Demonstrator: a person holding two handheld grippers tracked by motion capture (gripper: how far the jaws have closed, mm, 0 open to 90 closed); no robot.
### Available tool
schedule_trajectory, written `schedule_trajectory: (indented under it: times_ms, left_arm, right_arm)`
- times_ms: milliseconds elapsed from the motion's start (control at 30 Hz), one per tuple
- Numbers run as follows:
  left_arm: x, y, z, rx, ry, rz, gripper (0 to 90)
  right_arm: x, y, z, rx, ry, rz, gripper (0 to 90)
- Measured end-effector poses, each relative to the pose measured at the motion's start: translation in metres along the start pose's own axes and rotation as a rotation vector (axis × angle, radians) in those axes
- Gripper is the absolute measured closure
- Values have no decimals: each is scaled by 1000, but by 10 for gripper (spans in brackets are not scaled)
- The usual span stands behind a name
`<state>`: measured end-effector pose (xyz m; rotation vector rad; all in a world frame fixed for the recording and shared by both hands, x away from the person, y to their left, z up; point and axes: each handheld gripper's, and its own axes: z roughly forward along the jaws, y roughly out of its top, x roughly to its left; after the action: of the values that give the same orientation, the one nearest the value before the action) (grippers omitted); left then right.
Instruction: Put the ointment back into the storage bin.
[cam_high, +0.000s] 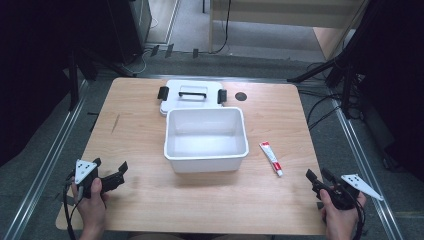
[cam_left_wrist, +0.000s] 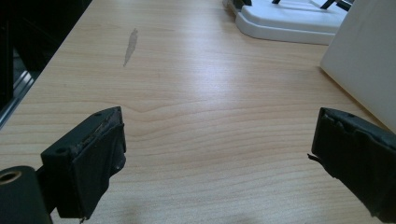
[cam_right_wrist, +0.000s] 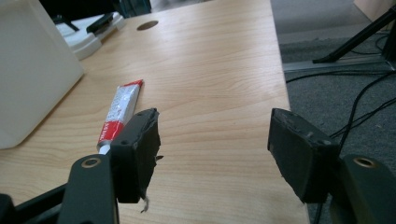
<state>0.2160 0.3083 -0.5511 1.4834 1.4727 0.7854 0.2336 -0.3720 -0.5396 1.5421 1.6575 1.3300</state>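
**Two open claws at the near corners of a bench with a tub, a lid and a tube**

High view: a wooden bench (cam_high: 150, 200) carries a white tub (cam_high: 206, 140) at its centre, open side up and empty. Behind it, touching or nearly touching its far wall, lies a white lid (cam_high: 192, 95) with a handle and two dark clips. A small red-and-white tube (cam_high: 270, 158) lies flat to the right of the tub, apart from it, with its white cap toward the near edge. The left claw (cam_high: 111, 169) rests at the near left corner in the person's left hand (cam_high: 92, 200); the right claw (cam_high: 320, 180) sits at the near right corner in the right hand (cam_high: 337, 212). Both are well apart from the tub.

Left gripper view: the two black jaws stand wide apart with bare wood between them and hold nothing. A grey streak (cam_left_wrist: 130, 46) on the wood shows plainly here, and the tub wall (cam_left_wrist: 364, 60) and lid edge (cam_left_wrist: 285, 25) appear at upper right.

Right gripper view: the jaws stand partly open and empty. The tube (cam_right_wrist: 120, 114) lies just beyond the left jaw, which hides its cap end; whether the two touch cannot be told. A round hole (cam_right_wrist: 147, 25) in the bench shows beyond, and cables (cam_right_wrist: 359, 98) lie on the floor beside the bench.
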Motion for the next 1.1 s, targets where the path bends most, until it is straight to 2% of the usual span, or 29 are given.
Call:
schedule_trajectory:
  times_ms: [100, 167, 200, 233, 267, 400, 433, 533, 567, 667, 733, 833, 867, 1033, 1100]
  left_arm:
    - [0, 0, 0, 3, 3, 2, 38]
    - [0, 0, 0, 2, 5, 1, 38]
    - [0, 0, 0, 4, 4, 1, 38]
    - [0, 0, 0, 4, 4, -1, 38]
    - [0, 0, 1, 4, 3, -3, 39]
    - [1, 0, 1, 5, -3, -11, 38]
    - [2, 0, 1, 6, -5, -13, 38]
    - [2, 0, 1, 8, -7, -15, 38]
    - [2, 1, 1, 9, -7, -15, 38]
    - [2, 1, 1, 11, -8, -15, 39]
    - [2, 1, 1, 10, -8, -17, 39]
    - [2, 1, 1, 11, -9, -18, 38]
    - [2, 1, 1, 10, -10, -18, 38]
    - [2, 1, 1, 9, -12, -18, 38]
    - [2, 1, 1, 8, -12, -18, 38]
  right_arm:
    - [6, 8, 8, 68, 0, -44, 382]
    - [15, 15, 16, 152, -14, -104, 415]
    - [24, 21, 22, 219, -14, -165, 412]
    - [29, 25, 25, 247, -4, -191, 410]
    - [37, 31, 30, 298, 7, -220, 408]
    - [59, 51, 45, 455, 52, -282, 405]
    - [63, 54, 49, 484, 54, -298, 405]
    - [75, 68, 62, 620, 52, -343, 405]
    - [77, 71, 65, 641, 47, -354, 408]
    - [83, 83, 77, 735, 37, -345, 425]
    - [89, 90, 84, 777, 39, -341, 426]
    - [95, 95, 88, 804, 46, -345, 432]
    - [101, 100, 96, 859, 39, -349, 444]
    - [111, 101, 113, 1005, -9, -349, 462]
    - [115, 100, 119, 1040, -31, -338, 458]
